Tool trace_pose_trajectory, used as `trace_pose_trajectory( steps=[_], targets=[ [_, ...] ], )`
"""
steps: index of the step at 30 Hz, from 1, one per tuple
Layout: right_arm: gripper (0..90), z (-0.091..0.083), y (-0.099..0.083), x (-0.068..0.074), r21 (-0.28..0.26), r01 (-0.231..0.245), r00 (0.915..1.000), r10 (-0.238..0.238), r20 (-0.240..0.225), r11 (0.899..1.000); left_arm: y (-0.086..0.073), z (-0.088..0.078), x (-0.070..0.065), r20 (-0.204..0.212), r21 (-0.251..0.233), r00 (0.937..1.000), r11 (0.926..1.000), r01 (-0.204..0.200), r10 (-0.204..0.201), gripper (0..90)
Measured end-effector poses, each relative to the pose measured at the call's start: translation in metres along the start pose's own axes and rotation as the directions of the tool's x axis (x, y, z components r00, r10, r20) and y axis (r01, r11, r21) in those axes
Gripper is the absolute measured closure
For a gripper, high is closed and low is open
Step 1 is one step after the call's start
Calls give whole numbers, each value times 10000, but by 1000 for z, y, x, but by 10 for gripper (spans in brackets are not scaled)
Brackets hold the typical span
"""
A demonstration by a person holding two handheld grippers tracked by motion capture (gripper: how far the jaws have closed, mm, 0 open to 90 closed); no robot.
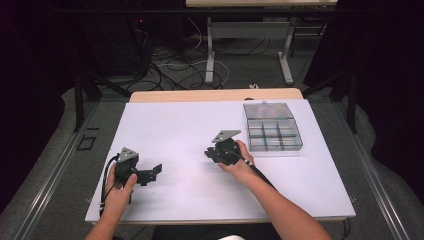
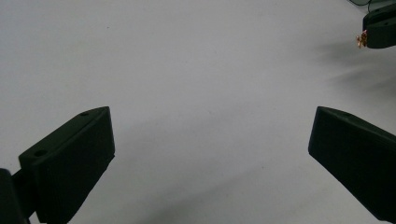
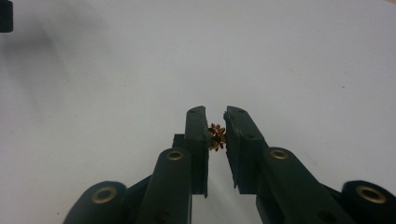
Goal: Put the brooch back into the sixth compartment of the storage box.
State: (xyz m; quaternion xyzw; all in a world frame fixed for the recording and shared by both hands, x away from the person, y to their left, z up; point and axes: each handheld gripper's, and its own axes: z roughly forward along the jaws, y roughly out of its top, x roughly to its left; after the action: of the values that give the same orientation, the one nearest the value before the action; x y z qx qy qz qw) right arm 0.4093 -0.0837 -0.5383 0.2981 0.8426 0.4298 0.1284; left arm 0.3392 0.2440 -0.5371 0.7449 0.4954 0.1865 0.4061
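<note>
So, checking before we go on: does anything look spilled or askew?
Nothing stands out. The compartment box sits flat on the white table, and the right gripper holds a small gold flower-shaped piece.

White table top [image 1: 175,125] on grey floor [image 1: 55,165]; dark curtains both sides; second table's grey legs [image 1: 210,55] and loose cables [image 1: 170,65] on floor behind
</note>
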Motion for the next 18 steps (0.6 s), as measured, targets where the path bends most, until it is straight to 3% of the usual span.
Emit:
trace_pose_trajectory(
  steps=[6, 7, 12, 14, 15, 18],
  targets=[
    [795, -11, -2, -11, -174, -222, 9994, 226, 253, 9996, 0, 0, 0, 18, 38, 10000, 10000, 4, -4, 6],
    [795, -15, -2, -13, 14, -274, 9993, 274, 269, 9996, 0, 0, 0, -9, -15, 10000, 10000, 23, -23, 6],
    [795, -24, -5, -24, -330, -508, 9972, 526, 537, 9982, 0, 0, 0, 37, 90, 10000, 10000, 1, -1, 6],
    [795, -30, -5, -28, -158, -534, 9967, 543, 597, 9984, 0, 0, 0, 35, 89, 10000, 10000, 5, -5, 6],
    [795, -30, -6, -30, -409, -591, 9959, 617, 660, 9974, 0, 0, 0, 35, 92, 10000, 10000, 2, -3, 6],
    [795, -38, -6, -35, -239, -677, 9945, 694, 782, 9974, 0, 0, 0, 41, 117, 10000, 9999, -20, 19, 6]
  ],
)
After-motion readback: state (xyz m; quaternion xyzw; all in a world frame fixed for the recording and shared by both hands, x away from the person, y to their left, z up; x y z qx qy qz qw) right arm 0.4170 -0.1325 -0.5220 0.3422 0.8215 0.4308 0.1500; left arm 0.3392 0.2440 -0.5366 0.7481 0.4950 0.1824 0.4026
